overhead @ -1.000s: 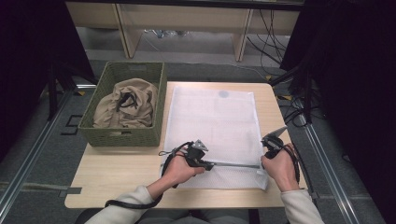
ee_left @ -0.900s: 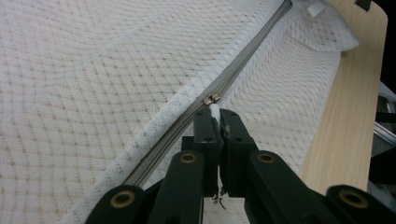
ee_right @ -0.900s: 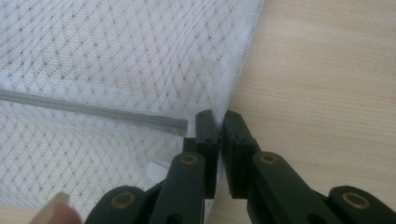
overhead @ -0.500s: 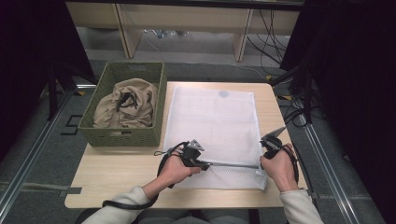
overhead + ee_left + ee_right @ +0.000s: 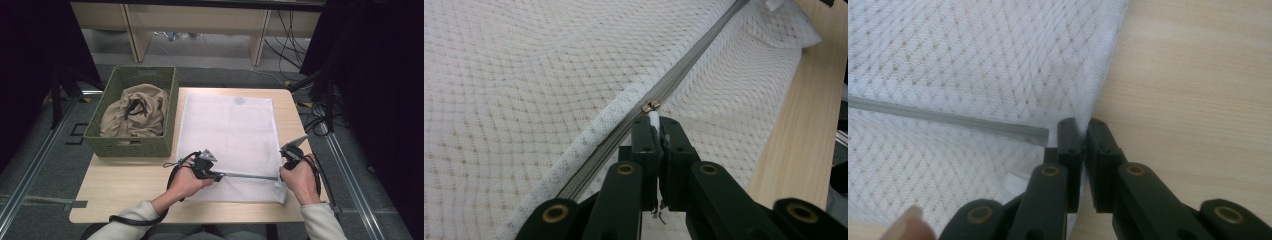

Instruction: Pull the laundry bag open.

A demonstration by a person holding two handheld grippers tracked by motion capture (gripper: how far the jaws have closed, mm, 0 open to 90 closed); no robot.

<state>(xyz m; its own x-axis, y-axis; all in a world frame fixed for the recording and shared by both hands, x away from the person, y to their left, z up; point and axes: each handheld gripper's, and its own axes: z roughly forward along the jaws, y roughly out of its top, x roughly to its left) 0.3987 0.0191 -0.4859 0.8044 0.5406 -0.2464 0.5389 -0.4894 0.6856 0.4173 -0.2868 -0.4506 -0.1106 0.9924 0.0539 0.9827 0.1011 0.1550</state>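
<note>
The white mesh laundry bag [image 5: 230, 140] lies flat on the wooden table [image 5: 125, 185], just beside the green basket [image 5: 132, 146] that holds a tan garment [image 5: 132, 116]. Its grey zipper [image 5: 247, 175] runs along the bag's near end. In the left gripper view, the left gripper [image 5: 656, 125] has its jaws pinched on the white zipper pull [image 5: 653, 119], with the metal slider [image 5: 652, 106] just ahead of the tips. The right gripper [image 5: 1080, 126] is clamped narrowly on the bag's mesh edge at the zipper's far end, where the bag meets bare table.

The step in hand appears to be working the zipper, one side anchoring while the other draws the slider. The next move probably calls for a steady pull along the zipper line, keeping the anchored corner taut so the mesh does not bunch.
</note>
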